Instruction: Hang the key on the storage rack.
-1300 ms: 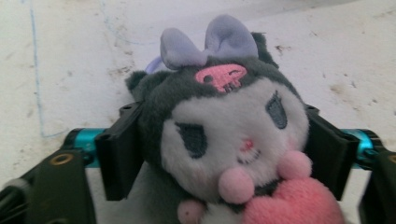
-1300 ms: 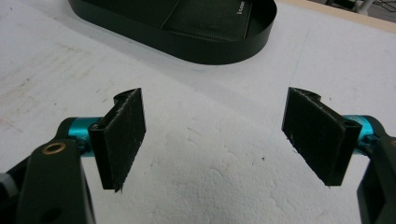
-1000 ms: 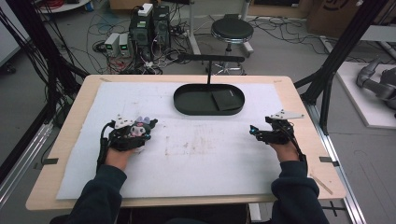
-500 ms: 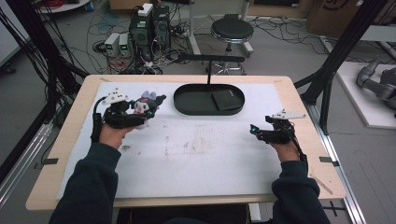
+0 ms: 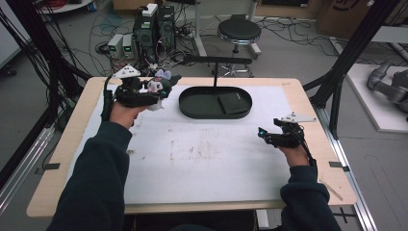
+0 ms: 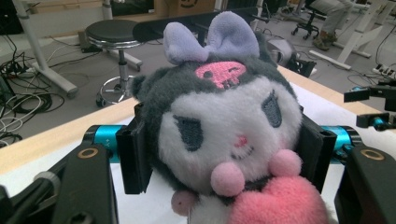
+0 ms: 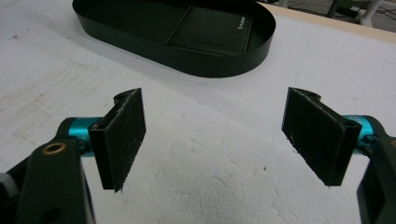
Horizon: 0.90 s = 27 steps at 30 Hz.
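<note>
The left gripper [image 5: 161, 89] is up off the table at about ten o'clock on the white mat [image 5: 211, 159], with a plush toy [image 6: 219, 126] pinched between its two black jaws. In the left gripper view the jaws press into the toy's sides at cheek height, so the soft body bulges forward and the purple bow, the pink skull mark and the pink heart all stay free. Gripping across the widest, firmest part of the head seems the sensible hold for something this squashy, as it is less likely to slip out.

The black oval tray [image 5: 190, 107] lies at twelve o'clock on the mat, just to the right of the held toy. A flat dark pad [image 7: 210, 31] lies in its right half, leaving the left half bare. With the toy carried this near the rim, the tray looks like the place it is meant for, though that is only a guess.

The right gripper [image 5: 267, 137] rests low at about three o'clock, well apart from the tray, its jaws spread wide with nothing between them, apparently parked out of the way.
</note>
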Tool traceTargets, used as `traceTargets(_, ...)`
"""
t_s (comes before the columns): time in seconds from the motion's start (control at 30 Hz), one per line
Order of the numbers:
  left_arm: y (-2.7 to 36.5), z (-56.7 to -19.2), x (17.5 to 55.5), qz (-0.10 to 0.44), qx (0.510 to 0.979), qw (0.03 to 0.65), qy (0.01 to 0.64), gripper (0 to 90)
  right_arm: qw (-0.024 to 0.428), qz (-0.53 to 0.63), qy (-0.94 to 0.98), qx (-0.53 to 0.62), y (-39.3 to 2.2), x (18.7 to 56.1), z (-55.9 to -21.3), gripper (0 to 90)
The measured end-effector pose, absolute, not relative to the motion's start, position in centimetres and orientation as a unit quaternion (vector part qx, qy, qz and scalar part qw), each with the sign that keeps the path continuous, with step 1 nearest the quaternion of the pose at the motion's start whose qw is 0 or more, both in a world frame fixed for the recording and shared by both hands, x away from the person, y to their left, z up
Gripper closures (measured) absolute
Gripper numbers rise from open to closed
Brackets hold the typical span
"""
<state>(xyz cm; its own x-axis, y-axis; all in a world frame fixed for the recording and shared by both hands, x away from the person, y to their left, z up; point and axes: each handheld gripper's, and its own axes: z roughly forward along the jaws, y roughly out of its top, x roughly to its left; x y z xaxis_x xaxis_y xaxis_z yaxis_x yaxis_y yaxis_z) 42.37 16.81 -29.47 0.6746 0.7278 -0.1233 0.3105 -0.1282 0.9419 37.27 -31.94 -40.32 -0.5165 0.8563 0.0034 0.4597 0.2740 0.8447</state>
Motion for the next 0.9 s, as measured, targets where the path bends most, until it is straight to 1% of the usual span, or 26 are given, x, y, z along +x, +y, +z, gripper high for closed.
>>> traceTargets(0.33, 14.6, -28.8, 45.2, 0.185, 0.725, 0.559, 0.356, 34.6, 0.237, 0.423, 0.76, 0.432, -32.0, 37.2, -40.3, 22.1)
traceTargets(0.57, 13.2, -29.0, 48.4, 0.172, 0.719, 0.561, 0.373, 34.6, 0.235, 0.423, 0.759, 0.436, -32.1, 37.3, -40.3, 22.0)
traceTargets(0.9, 11.7, -29.6, 51.2, 0.164, 0.707, 0.565, 0.392, 34.6, 0.235, 0.424, 0.759, 0.433, -32.2, 37.2, -40.3, 22.1)
